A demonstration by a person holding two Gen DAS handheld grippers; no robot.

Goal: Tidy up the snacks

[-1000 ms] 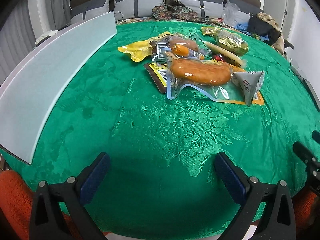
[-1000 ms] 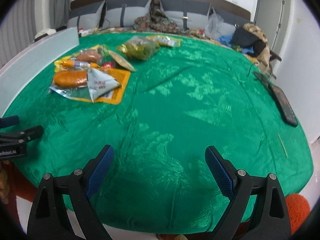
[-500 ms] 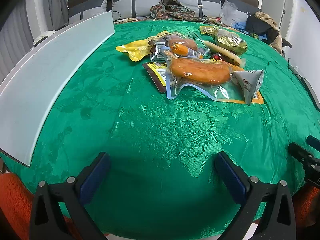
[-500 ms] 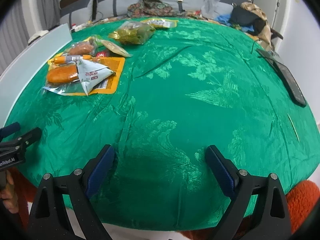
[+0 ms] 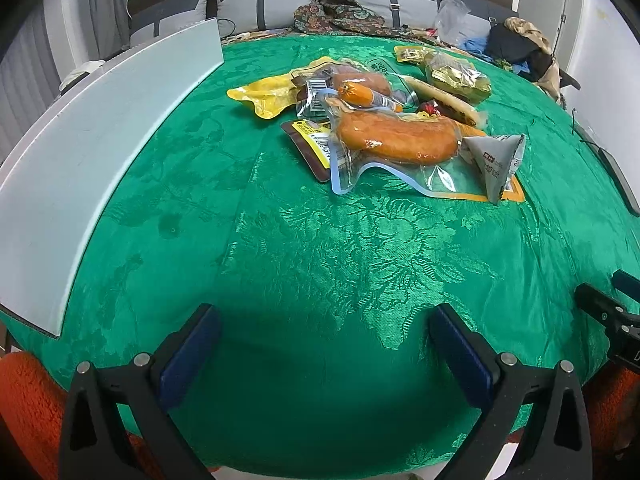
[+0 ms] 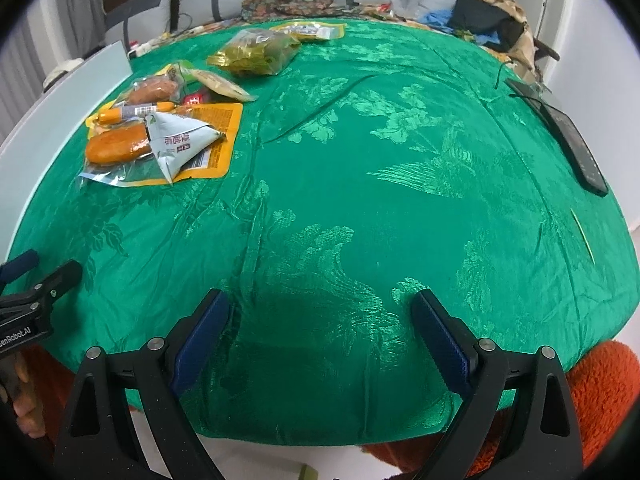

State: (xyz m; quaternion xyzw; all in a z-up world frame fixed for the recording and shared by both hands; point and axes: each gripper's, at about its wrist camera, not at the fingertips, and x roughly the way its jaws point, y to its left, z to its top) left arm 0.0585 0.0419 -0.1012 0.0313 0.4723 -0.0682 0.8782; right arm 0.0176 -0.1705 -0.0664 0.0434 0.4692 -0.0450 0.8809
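Note:
A pile of snack packs lies on the green tablecloth (image 5: 320,248): a large orange sausage in a clear pouch (image 5: 396,138), a thin sausage stick (image 5: 366,94), a yellow packet (image 5: 266,94), a grey triangular pack (image 5: 498,160) and a gold-green bag (image 5: 456,76). The pile also shows at the left in the right wrist view, with the sausage (image 6: 116,148), the triangular pack (image 6: 178,140) and the gold-green bag (image 6: 256,52). My left gripper (image 5: 324,344) is open and empty near the table's front edge. My right gripper (image 6: 320,328) is open and empty, right of the left one.
A long white board (image 5: 96,136) runs along the table's left side. A dark remote (image 6: 568,140) lies near the right edge. Sofa cushions, cloth and bags sit behind the table. Orange fuzzy seats (image 6: 600,392) sit below the front edge.
Both grippers have risen slightly and stayed open. The right wrist view has tilted, so the snack pile sits lower and nearer in it. No snack has moved.

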